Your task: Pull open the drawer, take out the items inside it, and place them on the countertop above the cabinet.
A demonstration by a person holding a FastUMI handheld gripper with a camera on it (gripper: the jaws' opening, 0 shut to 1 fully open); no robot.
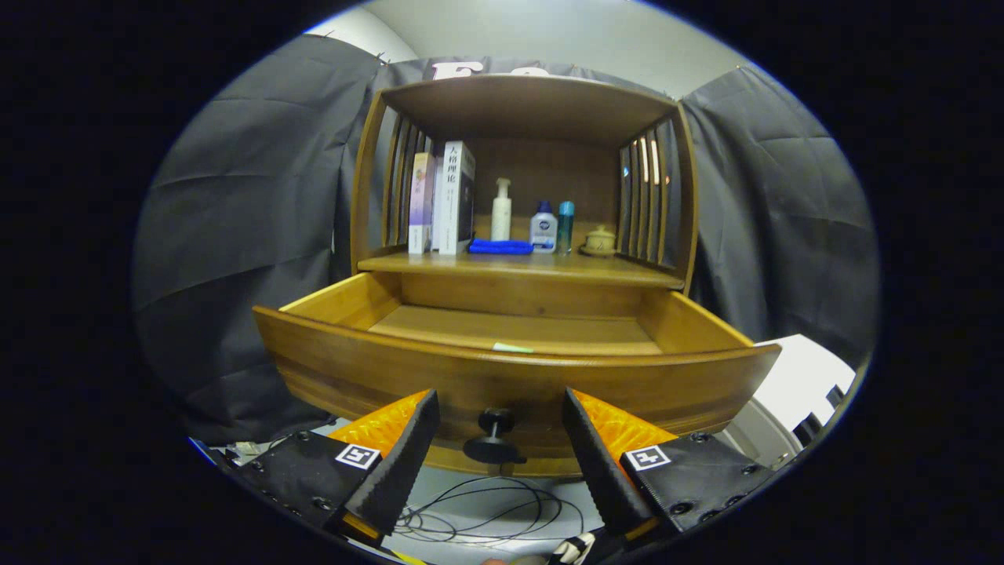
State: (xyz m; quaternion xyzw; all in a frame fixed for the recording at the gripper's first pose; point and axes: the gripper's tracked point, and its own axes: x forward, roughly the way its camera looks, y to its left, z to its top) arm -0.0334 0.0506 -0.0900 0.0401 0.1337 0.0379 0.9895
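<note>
The wooden drawer (518,373) stands pulled out toward me from the cabinet. Its black knob (494,435) sits on the drawer front, between my fingers and untouched by them. My gripper (498,408) is open, a finger (400,463) on either side of the knob. Inside the drawer I see bare wood and a small pale green slip (512,348) near the front wall; the front wall hides the nearest strip of the floor. On the countertop (518,267) above stand books (443,196), a white pump bottle (501,209), two small bottles (543,227), a blue cloth (500,246) and a lidded cup (600,239).
The countertop sits in an open wooden hutch with slatted sides (647,196). Black cables (486,514) lie on the pale floor below the drawer. A white surface (800,377) lies to the right of the cabinet.
</note>
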